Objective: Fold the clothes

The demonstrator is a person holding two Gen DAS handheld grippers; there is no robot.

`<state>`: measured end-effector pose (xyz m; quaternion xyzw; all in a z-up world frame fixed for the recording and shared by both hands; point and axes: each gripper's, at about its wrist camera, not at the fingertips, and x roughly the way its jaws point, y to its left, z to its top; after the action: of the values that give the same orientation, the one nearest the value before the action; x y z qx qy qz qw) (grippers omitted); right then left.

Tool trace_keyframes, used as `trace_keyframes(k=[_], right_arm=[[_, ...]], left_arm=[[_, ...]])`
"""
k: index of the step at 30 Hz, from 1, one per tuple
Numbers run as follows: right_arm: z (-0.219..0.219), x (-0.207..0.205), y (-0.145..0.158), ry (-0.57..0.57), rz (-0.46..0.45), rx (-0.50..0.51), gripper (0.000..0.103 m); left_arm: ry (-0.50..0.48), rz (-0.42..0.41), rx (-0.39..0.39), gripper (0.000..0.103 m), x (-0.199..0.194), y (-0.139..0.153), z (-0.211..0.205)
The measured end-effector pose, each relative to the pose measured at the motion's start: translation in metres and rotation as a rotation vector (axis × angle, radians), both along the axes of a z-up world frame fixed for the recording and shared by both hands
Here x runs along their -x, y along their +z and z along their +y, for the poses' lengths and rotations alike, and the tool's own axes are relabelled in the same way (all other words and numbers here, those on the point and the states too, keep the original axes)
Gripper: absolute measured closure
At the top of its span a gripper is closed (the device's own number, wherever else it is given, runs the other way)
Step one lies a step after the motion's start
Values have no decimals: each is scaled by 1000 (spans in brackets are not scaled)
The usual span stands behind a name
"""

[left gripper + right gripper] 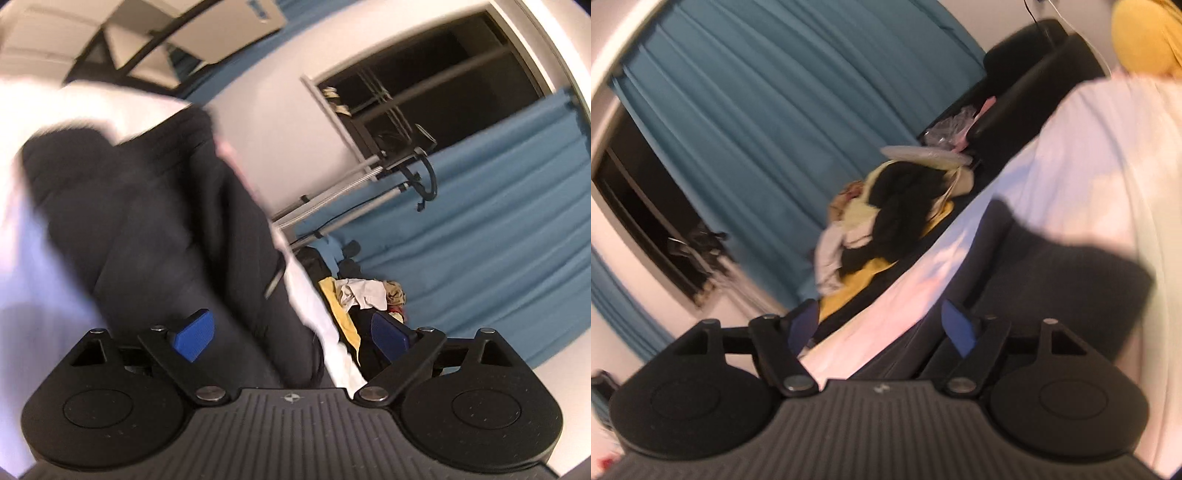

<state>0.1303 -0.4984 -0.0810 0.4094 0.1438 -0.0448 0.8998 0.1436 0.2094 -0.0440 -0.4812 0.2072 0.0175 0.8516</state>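
A dark, near-black garment point(166, 221) lies spread on a white sheet point(44, 236). My left gripper point(291, 336) hovers over its near end with the blue pads point(194, 334) wide apart and nothing between them. In the right wrist view the same dark garment point(1052, 273) lies on the white sheet point(1108, 147). My right gripper point(879, 325) is open over the garment's edge, with a blue pad point(956, 326) on each side. Both views are tilted and blurred by motion.
A heap of mixed clothes, yellow, white and black, point(365, 295) sits past the sheet's edge; it also shows in the right wrist view point(886, 218). Blue curtains point(480, 229), a dark window point(424, 81) and a black sofa point(1027, 92) lie behind.
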Motion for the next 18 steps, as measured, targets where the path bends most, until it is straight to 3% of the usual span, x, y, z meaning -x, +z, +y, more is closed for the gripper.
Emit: trace_keyframes(k=[3, 5, 7, 10, 13, 18], right_arm=[[14, 22, 9, 57, 69, 25, 21], [15, 37, 11, 48, 116, 18, 17], [7, 49, 4, 29, 150, -77, 17], [-6, 61, -15, -20, 192, -221, 17], [-16, 62, -34, -56, 236, -310, 17], [-34, 56, -56, -101, 225, -399, 17]], left_arm=[[-14, 114, 84, 9, 21, -22, -9], [-16, 126, 97, 9, 27, -26, -11], [-13, 128, 97, 9, 31, -30, -10], [-3, 120, 161, 9, 30, -45, -3], [-4, 138, 242, 9, 19, -63, 5], [-5, 130, 271, 11, 2, -83, 10]])
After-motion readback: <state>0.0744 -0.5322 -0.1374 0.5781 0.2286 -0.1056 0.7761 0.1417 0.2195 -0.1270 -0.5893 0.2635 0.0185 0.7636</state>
